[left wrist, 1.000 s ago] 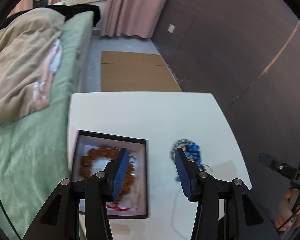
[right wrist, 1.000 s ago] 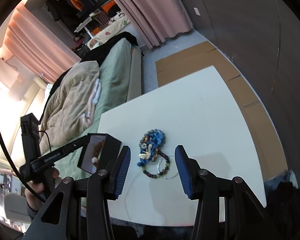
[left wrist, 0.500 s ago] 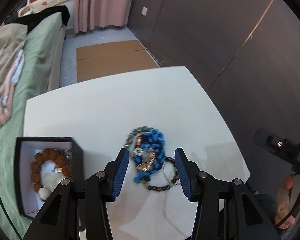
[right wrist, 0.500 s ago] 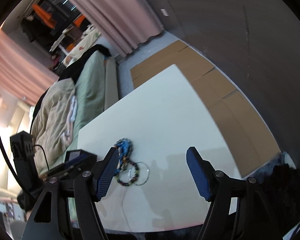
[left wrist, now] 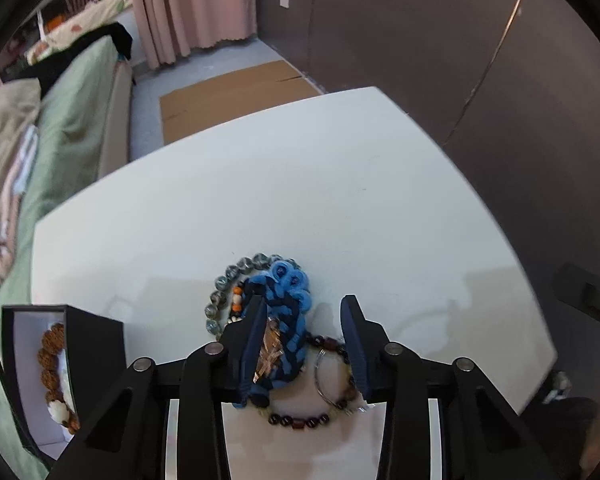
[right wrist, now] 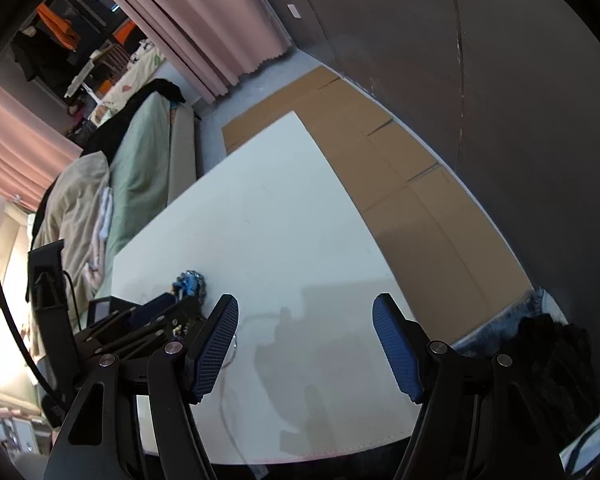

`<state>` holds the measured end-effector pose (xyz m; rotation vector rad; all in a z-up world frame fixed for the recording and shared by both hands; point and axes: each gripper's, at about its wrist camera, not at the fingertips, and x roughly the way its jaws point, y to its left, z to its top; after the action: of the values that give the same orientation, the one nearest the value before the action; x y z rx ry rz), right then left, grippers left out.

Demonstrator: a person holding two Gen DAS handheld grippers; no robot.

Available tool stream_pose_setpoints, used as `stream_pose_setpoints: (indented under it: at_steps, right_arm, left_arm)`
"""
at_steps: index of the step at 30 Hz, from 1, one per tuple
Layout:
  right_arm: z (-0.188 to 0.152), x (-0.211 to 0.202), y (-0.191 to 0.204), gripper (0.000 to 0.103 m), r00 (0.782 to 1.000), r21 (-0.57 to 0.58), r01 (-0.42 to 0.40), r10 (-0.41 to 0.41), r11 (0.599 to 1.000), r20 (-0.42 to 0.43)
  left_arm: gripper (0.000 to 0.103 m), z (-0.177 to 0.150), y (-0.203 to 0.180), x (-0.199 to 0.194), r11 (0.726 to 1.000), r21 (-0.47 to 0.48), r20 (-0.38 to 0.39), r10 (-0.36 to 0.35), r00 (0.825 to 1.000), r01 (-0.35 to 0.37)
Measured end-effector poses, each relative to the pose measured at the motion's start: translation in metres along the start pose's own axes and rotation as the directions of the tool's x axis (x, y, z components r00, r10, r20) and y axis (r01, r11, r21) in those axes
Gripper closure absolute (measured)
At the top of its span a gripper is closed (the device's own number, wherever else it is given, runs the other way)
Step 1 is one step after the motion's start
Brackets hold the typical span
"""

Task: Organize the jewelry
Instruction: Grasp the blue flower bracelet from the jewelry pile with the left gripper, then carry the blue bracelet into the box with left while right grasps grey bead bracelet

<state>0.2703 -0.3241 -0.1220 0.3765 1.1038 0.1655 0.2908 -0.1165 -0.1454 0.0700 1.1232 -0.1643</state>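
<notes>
A pile of jewelry lies on the white table [left wrist: 300, 208]: a blue braided bracelet [left wrist: 284, 312], a grey bead bracelet [left wrist: 224, 284], a dark bead bracelet [left wrist: 312, 420] and a thin metal ring [left wrist: 320, 376]. My left gripper [left wrist: 304, 340] is open and low over the pile, its jaws either side of the blue bracelet. A black box [left wrist: 60, 360] at the left holds a brown bead bracelet [left wrist: 48, 360]. My right gripper [right wrist: 306, 344] is open and empty above bare table, right of the pile [right wrist: 188, 282].
A bed with green sheet [left wrist: 72, 120] and beige blanket borders the table's left side. Flat cardboard [left wrist: 228, 92] lies on the floor beyond the table. A dark wall [left wrist: 460, 60] runs along the right. The table's right edge drops to the floor.
My left gripper has moved from over the box to the jewelry pile and come down around the blue bracelet. My right gripper has swung right, off the pile, and opened wider.
</notes>
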Motion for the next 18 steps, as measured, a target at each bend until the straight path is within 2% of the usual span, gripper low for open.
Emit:
stream_pose_setpoints:
  at_steps: [1,3,4,9,14,18]
  right_arm:
    - [-0.001,0.001,0.001,0.033,1.0,-0.003,0.0,0.0,1.0,-0.004]
    - [-0.001,0.0,0.0,0.033,1.0,-0.004,-0.01,0.01,1.0,-0.007]
    - [-0.002,0.0,0.001,0.033,1.0,-0.002,-0.014,0.014,1.0,-0.009]
    - [-0.003,0.004,0.003,0.033,0.999,-0.006,-0.021,0.021,1.0,-0.028]
    - [-0.005,0.005,0.005,0.033,0.999,-0.014,-0.022,0.022,1.0,-0.031]
    - [-0.006,0.007,0.012,0.033,0.999,-0.019,-0.038,0.037,0.999,-0.04]
  left_arm:
    - [0.068,0.0,-0.002,0.003,1.0,0.012,0.001,0.026,1.0,-0.026]
    - [0.081,0.0,-0.005,0.01,0.998,0.025,-0.009,0.061,0.998,-0.061]
    - [0.082,0.0,-0.005,0.011,0.997,0.024,-0.006,0.074,0.997,-0.074]
    - [0.091,0.003,0.004,0.001,0.998,-0.005,0.024,0.056,0.998,-0.056]
    - [0.091,0.005,0.019,-0.024,0.999,-0.043,0.08,-0.011,0.997,0.014]
    - [0.092,0.007,0.035,-0.043,0.991,-0.093,0.123,-0.084,0.989,0.096]
